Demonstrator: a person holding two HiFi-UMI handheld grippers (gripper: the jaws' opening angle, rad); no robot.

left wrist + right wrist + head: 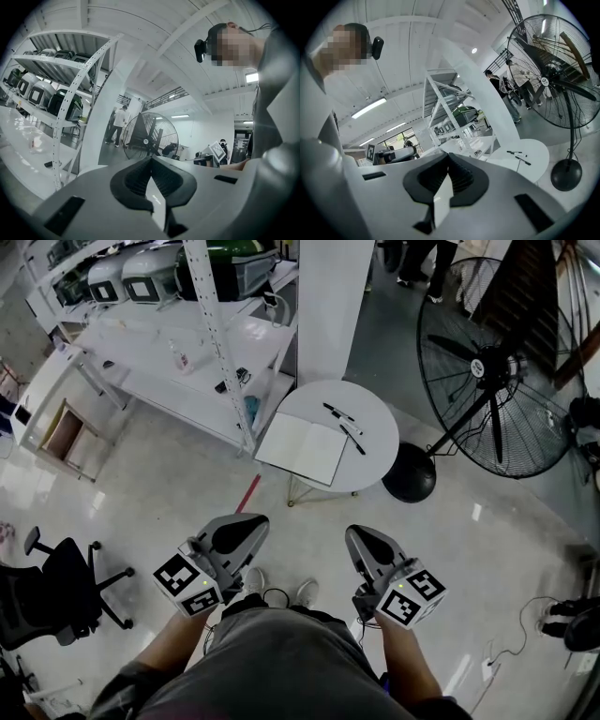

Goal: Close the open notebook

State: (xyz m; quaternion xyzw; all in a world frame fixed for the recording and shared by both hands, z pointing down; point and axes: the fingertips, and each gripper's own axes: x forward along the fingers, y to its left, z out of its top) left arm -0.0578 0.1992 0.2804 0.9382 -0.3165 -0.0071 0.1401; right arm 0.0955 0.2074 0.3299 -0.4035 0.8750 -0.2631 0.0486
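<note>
In the head view the open notebook lies flat with blank white pages on the near left part of a small round white table. Two black pens lie beside it. Both grippers are held low in front of the person, well short of the table. My left gripper is shut with nothing in it, its ribbed pads meeting at the tip. My right gripper is likewise shut and empty. The right gripper view shows the table and pens ahead at the right.
A large black pedestal fan stands right of the table, its round base close to the table's edge. White shelving with machines runs along the left. A black office chair is at the near left. Cables lie on the floor.
</note>
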